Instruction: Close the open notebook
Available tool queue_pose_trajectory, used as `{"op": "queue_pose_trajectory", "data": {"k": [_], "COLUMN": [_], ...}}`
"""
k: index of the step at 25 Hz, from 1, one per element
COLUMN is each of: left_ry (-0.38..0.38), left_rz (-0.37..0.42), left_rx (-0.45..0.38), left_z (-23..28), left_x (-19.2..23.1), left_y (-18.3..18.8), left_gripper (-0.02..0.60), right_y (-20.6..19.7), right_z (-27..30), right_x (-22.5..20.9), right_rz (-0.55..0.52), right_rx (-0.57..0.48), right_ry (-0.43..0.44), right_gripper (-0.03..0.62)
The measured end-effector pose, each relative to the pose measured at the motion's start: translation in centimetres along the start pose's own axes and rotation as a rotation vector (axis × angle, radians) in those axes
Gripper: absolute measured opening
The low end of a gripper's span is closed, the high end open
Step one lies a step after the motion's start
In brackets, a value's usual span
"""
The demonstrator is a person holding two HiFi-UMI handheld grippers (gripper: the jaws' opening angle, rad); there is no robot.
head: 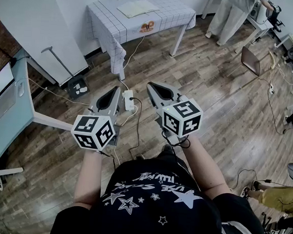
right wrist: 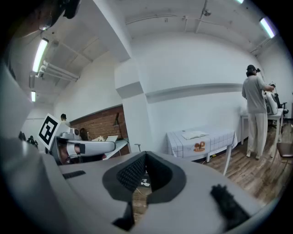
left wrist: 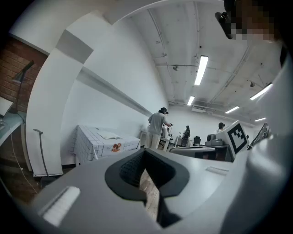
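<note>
The open notebook (head: 137, 8) lies flat on a table with a white checked cloth (head: 167, 17) at the far side of the room. It also shows small in the left gripper view as the notebook (left wrist: 108, 135) and in the right gripper view as the notebook (right wrist: 194, 134). An orange object (head: 147, 25) hangs at the cloth's near edge. My left gripper (head: 115, 90) and right gripper (head: 152, 85) are held side by side at waist height over the wooden floor, far from the table. Both are shut and hold nothing. Their tips point roughly toward the table.
A power strip (head: 128, 100) and cables lie on the floor just beyond the grippers. A pale blue desk with a laptop (head: 3, 77) stands at the left. A person (head: 230, 14) stands at a bench at the back right, near a chair (head: 251, 59).
</note>
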State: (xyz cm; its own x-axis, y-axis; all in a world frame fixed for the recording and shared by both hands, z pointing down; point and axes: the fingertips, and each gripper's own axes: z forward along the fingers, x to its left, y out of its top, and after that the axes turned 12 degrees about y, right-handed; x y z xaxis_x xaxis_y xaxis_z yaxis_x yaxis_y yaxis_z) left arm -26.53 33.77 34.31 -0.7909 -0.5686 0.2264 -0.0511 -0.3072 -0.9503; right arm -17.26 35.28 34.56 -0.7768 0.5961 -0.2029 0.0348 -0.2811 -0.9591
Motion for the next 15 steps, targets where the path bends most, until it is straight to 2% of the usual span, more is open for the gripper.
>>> {"op": "queue_pose_trajectory", "data": {"k": [5,15], "left_ry": [-0.014,-0.074], "left_rz": [0.012,-0.014], "left_rx": [0.008,0.011], "left_z": [0.2,0.1], "left_x": [-0.6,-1.7], "left_y": [-0.2,-0.4], "left_gripper": [0.008,0.008], "right_y": [0.0,-1.3], "right_z": [0.1,-0.3], "right_x": [0.1,-0.1], "right_rz": [-0.013,0.013], "right_rx": [0.008,0.016], "right_ry": [0.000,-0.018], "right_gripper": [0.015,0.015]}}
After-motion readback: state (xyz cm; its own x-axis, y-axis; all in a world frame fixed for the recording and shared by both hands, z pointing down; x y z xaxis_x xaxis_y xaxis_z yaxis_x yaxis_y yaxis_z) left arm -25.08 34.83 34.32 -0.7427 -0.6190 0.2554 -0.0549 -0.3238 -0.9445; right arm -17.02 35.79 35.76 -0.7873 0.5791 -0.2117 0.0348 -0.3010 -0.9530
